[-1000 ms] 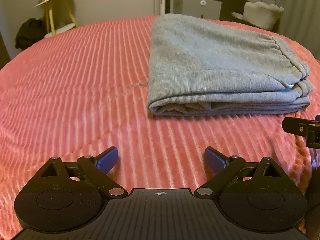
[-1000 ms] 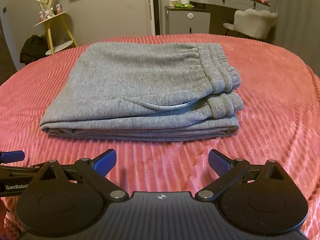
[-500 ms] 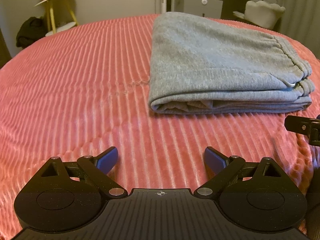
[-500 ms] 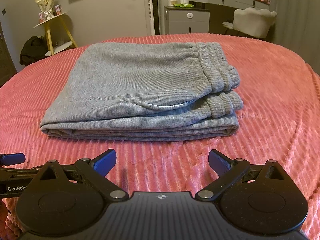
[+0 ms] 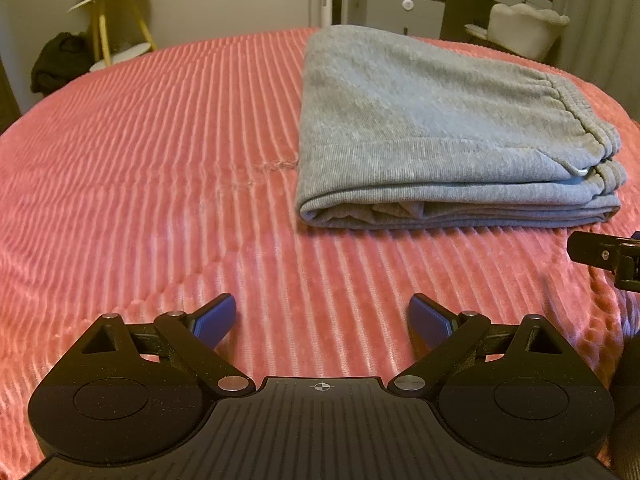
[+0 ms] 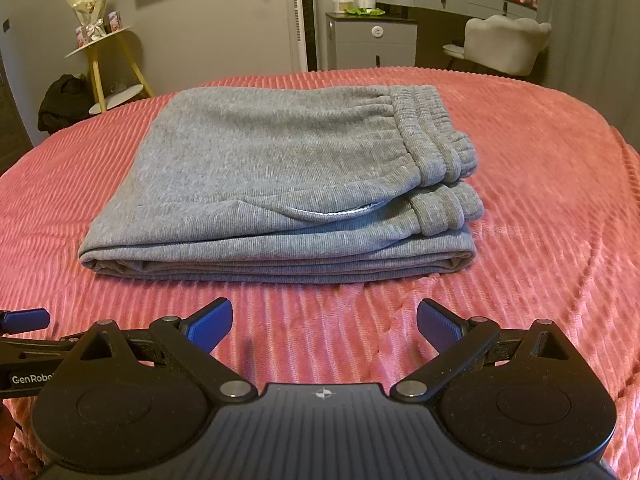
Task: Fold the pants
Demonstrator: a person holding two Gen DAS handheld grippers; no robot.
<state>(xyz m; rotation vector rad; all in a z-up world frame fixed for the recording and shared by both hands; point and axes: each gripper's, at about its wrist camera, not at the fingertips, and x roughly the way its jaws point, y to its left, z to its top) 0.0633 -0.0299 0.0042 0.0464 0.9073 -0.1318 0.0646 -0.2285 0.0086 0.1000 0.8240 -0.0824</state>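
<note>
Barely anything is shifting since a second ago, we're just drifting the left gripper (image 5: 322,318) slightly nearer the pants. Both grippers are hovering low over the pink ribbed bedspread (image 6: 560,208), jaws spread wide and gripping nothing; the right gripper (image 6: 325,320) is pointing straight at the stack. Past the fingertips, the grey pants (image 6: 280,168) are lying folded into a neat rectangle, waistband (image 6: 436,144) on the right. Further back we're seeing a yellow side table (image 6: 108,52) and a pale chair (image 6: 506,42).
</note>
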